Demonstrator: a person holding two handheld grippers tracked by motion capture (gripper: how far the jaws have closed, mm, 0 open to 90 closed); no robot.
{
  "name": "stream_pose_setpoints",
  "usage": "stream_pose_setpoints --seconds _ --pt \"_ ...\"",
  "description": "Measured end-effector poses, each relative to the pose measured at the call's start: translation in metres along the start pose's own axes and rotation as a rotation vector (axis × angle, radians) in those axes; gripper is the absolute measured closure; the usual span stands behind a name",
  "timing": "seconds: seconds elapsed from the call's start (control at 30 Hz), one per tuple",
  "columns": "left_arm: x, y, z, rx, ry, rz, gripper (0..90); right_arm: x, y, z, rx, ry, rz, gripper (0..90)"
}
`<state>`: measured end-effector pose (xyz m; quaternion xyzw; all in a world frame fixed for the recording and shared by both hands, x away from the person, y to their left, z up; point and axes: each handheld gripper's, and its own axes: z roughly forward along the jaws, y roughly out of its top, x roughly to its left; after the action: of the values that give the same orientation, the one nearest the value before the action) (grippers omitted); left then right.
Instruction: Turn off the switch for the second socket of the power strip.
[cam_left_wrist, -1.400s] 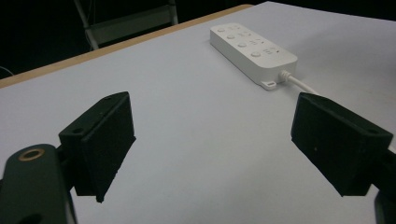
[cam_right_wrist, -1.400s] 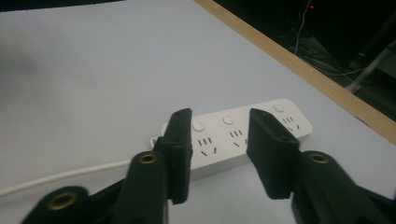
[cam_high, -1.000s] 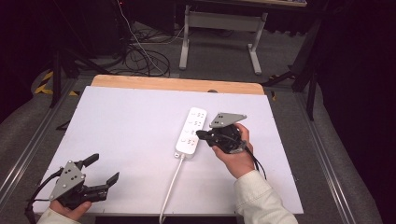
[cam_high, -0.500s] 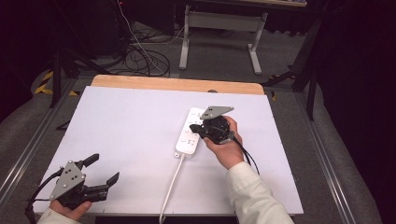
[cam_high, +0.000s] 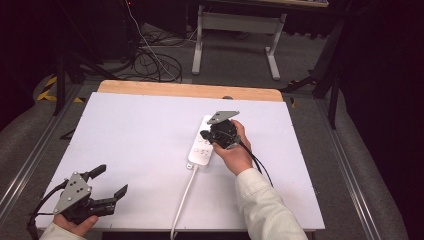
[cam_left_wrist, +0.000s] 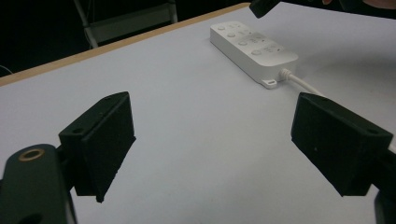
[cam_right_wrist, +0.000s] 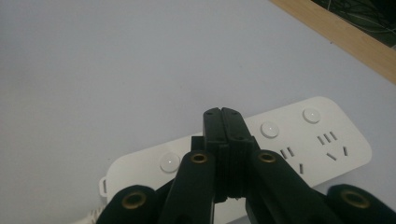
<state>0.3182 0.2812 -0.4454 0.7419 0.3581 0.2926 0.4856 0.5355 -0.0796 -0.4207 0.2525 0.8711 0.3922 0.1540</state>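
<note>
Since a second ago my right tool (cam_high: 206, 134) has slid in over the white power strip (cam_high: 202, 148) and dropped a bit; it now hangs right above the strip's far half. Left tool (cam_high: 110, 182) hasn't budged, parked at the near left corner of the white surface (cam_high: 135, 150).

Right tool's jaws are pressed flat together with nothing between them. My guess is that's on purpose: closed like that they make one blunt tip, handy for poking one of the round switch buttons (cam_right_wrist: 269, 129) on the strip. In the right gripper view the tip sits between two buttons, a touch nearer that one.

Left tool is wide open and empty, just waiting out of the way.

The power strip lies a bit right of the middle of the surface, long axis running away from me, its white cord (cam_high: 182, 200) trailing back toward my edge.

Hard to tell: whether the tip already touches the strip, since my own jaws cover the spot. The cord's end runs off the near edge too.
</note>
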Motion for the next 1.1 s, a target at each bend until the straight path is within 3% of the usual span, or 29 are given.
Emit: stream_pose_setpoints --seconds 0.4,1.1 --pt "0.001 0.000 0.000 0.001 -0.001 0.003 13.9 -0.007 -0.006 0.024 0.022 -0.005 0.037 90.0" --pt "0.001 0.000 0.000 0.005 -0.004 -0.002 13.9 -0.004 -0.012 0.037 0.025 -0.013 0.047 90.0"
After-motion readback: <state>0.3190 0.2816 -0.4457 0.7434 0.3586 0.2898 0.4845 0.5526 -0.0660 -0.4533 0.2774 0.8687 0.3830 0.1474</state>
